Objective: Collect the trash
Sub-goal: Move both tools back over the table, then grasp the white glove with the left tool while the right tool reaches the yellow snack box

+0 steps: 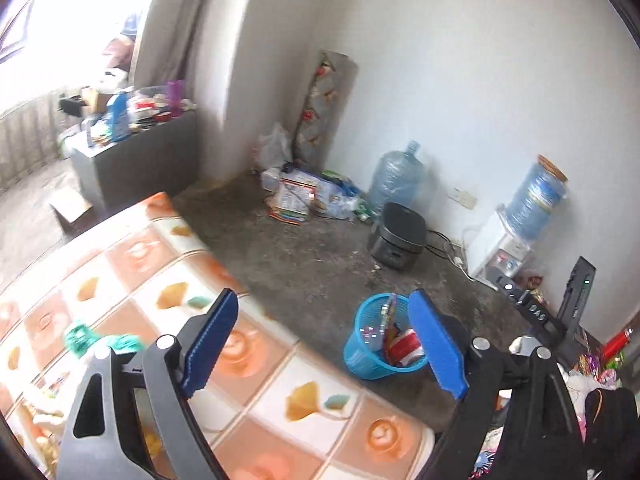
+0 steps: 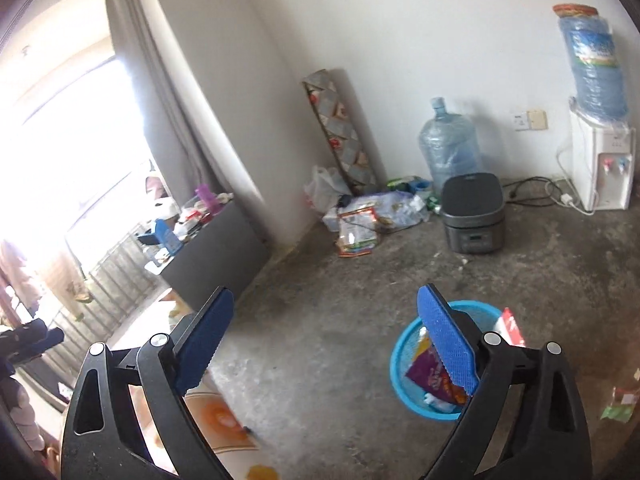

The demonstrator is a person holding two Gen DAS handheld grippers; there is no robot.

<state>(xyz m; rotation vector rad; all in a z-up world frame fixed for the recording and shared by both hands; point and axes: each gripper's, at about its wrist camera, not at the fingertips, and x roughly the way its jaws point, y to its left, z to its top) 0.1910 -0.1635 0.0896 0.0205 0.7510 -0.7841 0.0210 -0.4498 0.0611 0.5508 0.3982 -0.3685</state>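
A blue mesh trash basket [image 1: 366,354] stands on the concrete floor and holds several wrappers; it also shows in the right wrist view [image 2: 404,380]. My left gripper [image 1: 324,344] is open and empty, above the edge of a table with an orange and white patterned cloth [image 1: 280,380], left of the basket. A green wrapper [image 1: 104,342] lies on that cloth behind the left finger. My right gripper [image 2: 324,340] is open and empty, high over the floor, with its right finger in front of the basket. A loose wrapper [image 2: 618,404] lies on the floor at right.
A dark rice cooker [image 2: 472,216] sits on the floor near a water jug [image 2: 448,148] and a water dispenser [image 2: 602,168]. A pile of packets [image 2: 360,220] lies in the corner. A cluttered grey cabinet [image 1: 132,152] stands by the window.
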